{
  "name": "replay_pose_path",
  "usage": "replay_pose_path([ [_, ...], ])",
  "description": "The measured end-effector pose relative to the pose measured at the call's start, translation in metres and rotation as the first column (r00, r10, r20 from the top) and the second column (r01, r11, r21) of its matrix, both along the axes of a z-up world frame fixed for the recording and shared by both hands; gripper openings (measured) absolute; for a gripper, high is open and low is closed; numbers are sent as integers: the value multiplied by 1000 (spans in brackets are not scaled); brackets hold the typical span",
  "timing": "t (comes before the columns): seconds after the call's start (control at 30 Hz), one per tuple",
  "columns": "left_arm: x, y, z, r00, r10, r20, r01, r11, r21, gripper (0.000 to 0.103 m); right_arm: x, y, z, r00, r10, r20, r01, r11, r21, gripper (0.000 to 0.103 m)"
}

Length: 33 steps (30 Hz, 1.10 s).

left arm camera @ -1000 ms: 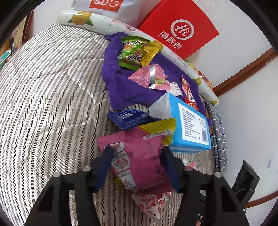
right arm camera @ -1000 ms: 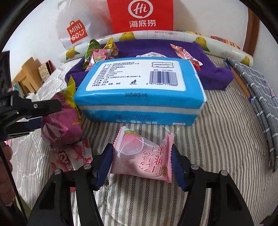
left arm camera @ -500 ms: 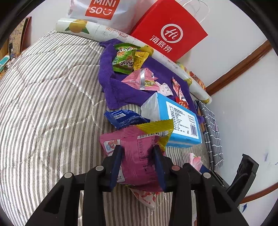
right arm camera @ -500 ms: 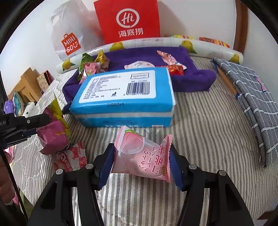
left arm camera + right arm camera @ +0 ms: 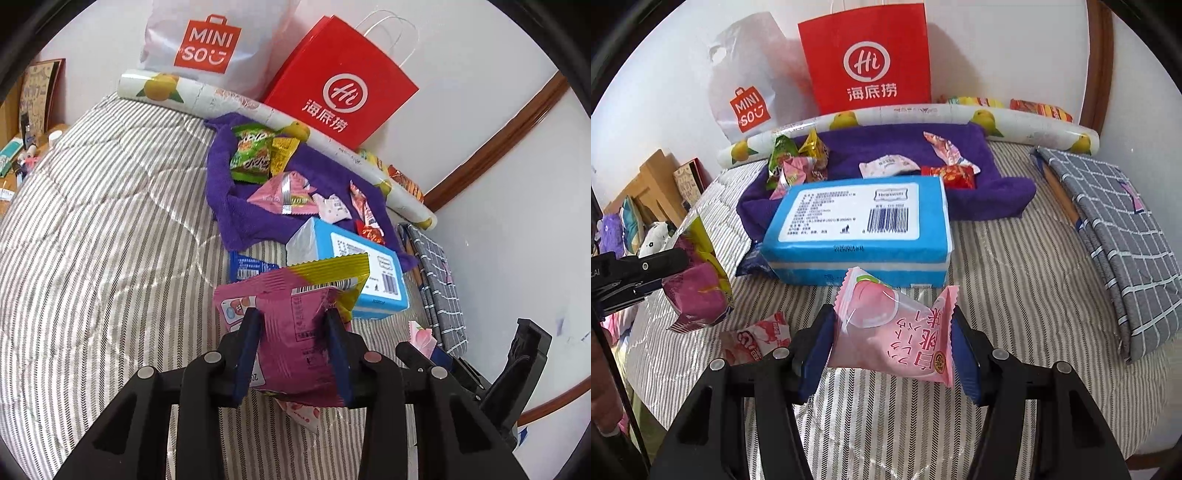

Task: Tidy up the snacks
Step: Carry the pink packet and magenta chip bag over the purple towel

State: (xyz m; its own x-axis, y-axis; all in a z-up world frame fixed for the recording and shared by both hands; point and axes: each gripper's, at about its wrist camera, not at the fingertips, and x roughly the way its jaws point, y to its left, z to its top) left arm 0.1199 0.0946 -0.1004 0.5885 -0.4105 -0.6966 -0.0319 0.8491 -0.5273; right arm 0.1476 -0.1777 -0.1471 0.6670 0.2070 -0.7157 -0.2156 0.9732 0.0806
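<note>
Left gripper (image 5: 293,345) is clamped tight on the magenta packet (image 5: 291,328), blue pads dug into both sides, and the packet hangs clear above the striped bed (image 5: 110,229) with its yellow crimped end pointing away. Over on the right, the right gripper (image 5: 892,345) has the pink peach packet (image 5: 897,332) squeezed between its pads at a middling width, and it too sits up off the bed. Just below the magenta packet, a red-and-white packet (image 5: 757,338) lies flat on the stripes. Straight ahead of both grippers lies the blue tissue pack (image 5: 860,229), label up, with a small dark blue packet (image 5: 247,264) tucked against its left end. Beyond that, the purple towel (image 5: 997,192) carries the sorted snacks: a green packet (image 5: 251,155) and a yellow one (image 5: 282,151) at the left, a pink foil packet (image 5: 282,194), a white packet (image 5: 888,166) and red ones (image 5: 951,173) toward the right. A lemon-print roll (image 5: 905,118) lines the far edge, and behind it a red paper bag (image 5: 868,59) and a white Miniso bag (image 5: 746,81) lean on the wall. A grey checked cloth (image 5: 1119,221) lies folded at the right.
</note>
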Motion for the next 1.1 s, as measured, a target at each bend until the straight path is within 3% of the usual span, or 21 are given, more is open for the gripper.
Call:
replay_pose_path([
  [0.53,14,-6,44,997,-5,72,2,1000,30,34,11,-5,52,997,17,71,-19,1000,18,59],
  [1.1,56,-27,84,992,-18,125,6,995,97,34,52,-13,97,990,37,133,-39,999,15,59],
])
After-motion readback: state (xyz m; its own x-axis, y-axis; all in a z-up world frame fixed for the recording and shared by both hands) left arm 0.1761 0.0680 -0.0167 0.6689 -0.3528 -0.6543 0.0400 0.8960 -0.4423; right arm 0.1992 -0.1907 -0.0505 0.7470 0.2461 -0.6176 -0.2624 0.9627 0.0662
